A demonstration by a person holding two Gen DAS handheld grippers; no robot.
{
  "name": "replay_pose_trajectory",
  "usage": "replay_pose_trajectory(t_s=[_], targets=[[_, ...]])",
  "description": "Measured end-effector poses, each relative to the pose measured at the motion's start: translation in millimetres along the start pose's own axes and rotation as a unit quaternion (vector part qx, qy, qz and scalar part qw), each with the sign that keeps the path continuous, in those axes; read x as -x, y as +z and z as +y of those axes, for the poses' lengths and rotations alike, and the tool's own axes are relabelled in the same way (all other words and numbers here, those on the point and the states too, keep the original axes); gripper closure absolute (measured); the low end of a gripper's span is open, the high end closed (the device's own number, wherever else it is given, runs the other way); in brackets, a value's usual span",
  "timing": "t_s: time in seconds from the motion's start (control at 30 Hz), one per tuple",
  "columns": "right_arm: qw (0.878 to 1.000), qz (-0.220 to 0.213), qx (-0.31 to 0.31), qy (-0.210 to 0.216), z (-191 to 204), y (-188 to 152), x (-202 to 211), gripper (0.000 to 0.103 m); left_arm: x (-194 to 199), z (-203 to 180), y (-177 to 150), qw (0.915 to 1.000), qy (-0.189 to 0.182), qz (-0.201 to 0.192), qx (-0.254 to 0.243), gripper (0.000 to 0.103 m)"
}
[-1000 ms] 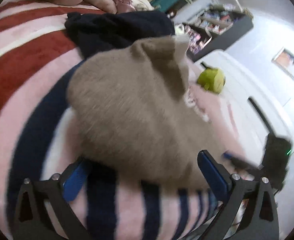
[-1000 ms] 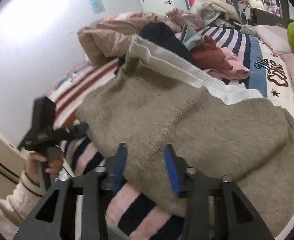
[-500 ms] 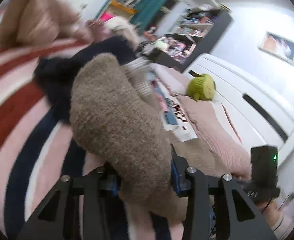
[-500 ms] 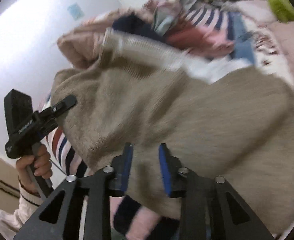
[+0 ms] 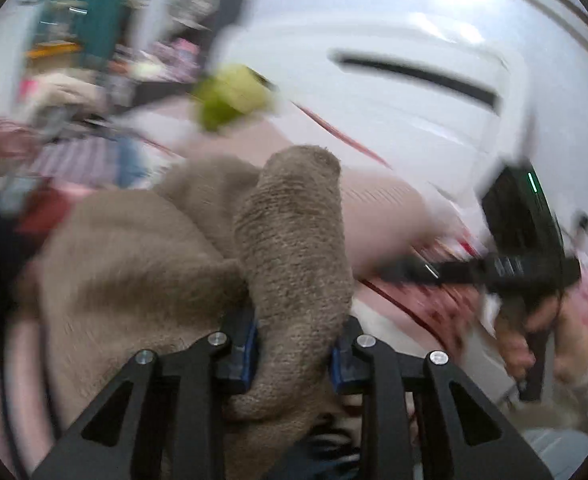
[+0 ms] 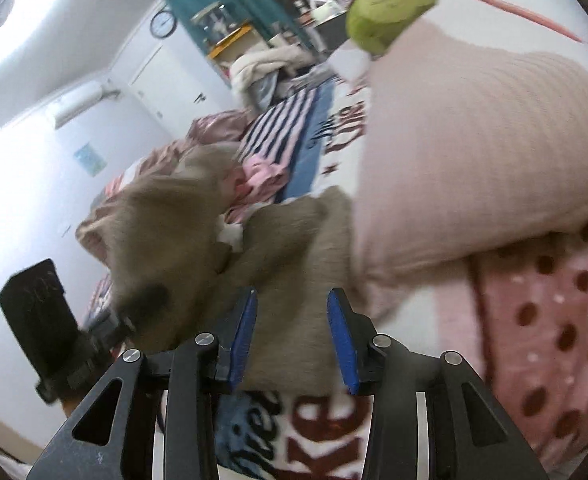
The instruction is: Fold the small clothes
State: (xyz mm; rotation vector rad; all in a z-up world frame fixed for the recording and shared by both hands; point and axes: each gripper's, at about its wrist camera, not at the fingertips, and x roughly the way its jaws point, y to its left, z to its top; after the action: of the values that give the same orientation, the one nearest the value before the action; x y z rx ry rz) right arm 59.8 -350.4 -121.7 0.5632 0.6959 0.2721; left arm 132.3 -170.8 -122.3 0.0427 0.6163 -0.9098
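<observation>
My left gripper (image 5: 294, 354) is clamped on a thick roll of the taupe knit sweater (image 5: 297, 240), jaws pinching it from both sides, the bunched cloth rising straight up ahead of the fingers. Off to my lower left the rest of that sweater spreads in a loose heap. Ahead and to the right I see the right gripper (image 5: 405, 270) and the hand (image 5: 533, 320) holding it, blurred.

On the right wrist view, my right gripper (image 6: 292, 332) has its blue pads spread with sweater cloth (image 6: 290, 264) lying between and beyond them; I read the jaws as parted, not biting, though the cloth may brush the left pad. Just right of the tool sits a pink ribbed pillow (image 6: 473, 152), with a polka-dot blanket (image 6: 545, 332) below it and a green plush toy (image 6: 385, 8) far ahead. The left gripper (image 6: 134, 320) shows at my lower left, pulling cloth.

My judgement: the fold is early. The sweater is bunched, not flat; no crisp edge anywhere. Spreading, folding and stacking all remain.
</observation>
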Motion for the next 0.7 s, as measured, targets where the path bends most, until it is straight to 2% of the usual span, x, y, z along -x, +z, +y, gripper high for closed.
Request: replay_pose_trajectory(t_s=[0.03, 0.07, 0.1, 0.17, 0.23, 0.3, 0.4, 0.43, 0.57, 0.6, 0.7], targets=[[1.0, -0.002, -0.005, -0.002, -7.7, 0.8, 4.9, 0.07, -19.2, -10.7, -3.3, 0.9994, -0.016, 0.029, -0.007, 0.08], [1.0, -0.004, -0.009, -0.004, -13.8, 0.3, 6.9, 0.07, -33.5, -19.0, -7.8, 0.9985, -0.014, 0.049, -0.017, 0.079], [1.0, -0.004, -0.013, -0.005, -18.9, -0.3, 8.7, 0.07, -39.3, -28.3, -12.4, 0.998, 0.004, 0.048, -0.041, 0.078], [1.0, -0.003, -0.018, -0.003, -26.2, -1.2, 10.6, 0.07, -35.6, -37.0, -11.5, 0.9976, 0.006, 0.039, -0.057, 0.07], [1.0, -0.002, -0.015, -0.001, -26.6, 2.1, 9.7, 0.07, -22.3, -34.0, -9.5, 0.9981, -0.019, 0.037, -0.044, 0.052], [1.0, -0.006, -0.004, 0.003, -21.4, 6.5, 8.9, 0.067, 2.0, -27.9, -4.0, 0.9982, -0.048, 0.025, -0.026, 0.04], [0.999, -0.024, 0.024, 0.02, -2.7, 14.3, 13.8, 0.045, 51.4, -25.5, -0.5, 0.9954, -0.094, -0.018, -0.01, 0.024], [0.999, -0.031, 0.031, 0.028, 3.9, 16.9, 13.7, 0.036, 64.8, -27.1, -3.9, 0.9955, -0.09, -0.029, -0.008, 0.018], [0.995, -0.03, 0.076, 0.049, 39.8, 27.7, 0.5, 0.034, 107.8, 9.0, -6.8, 0.9976, -0.033, -0.06, 0.011, 0.012], [0.995, -0.023, 0.085, 0.046, 46.3, 28.0, -4.9, 0.034, 114.3, 23.6, -10.1, 0.9978, -0.012, -0.061, 0.022, 0.009], [0.994, 0.011, 0.106, 0.012, 58.4, 22.1, -25.3, 0.034, 113.2, 59.8, -21.3, 0.997, 0.009, -0.036, 0.068, 0.006]])
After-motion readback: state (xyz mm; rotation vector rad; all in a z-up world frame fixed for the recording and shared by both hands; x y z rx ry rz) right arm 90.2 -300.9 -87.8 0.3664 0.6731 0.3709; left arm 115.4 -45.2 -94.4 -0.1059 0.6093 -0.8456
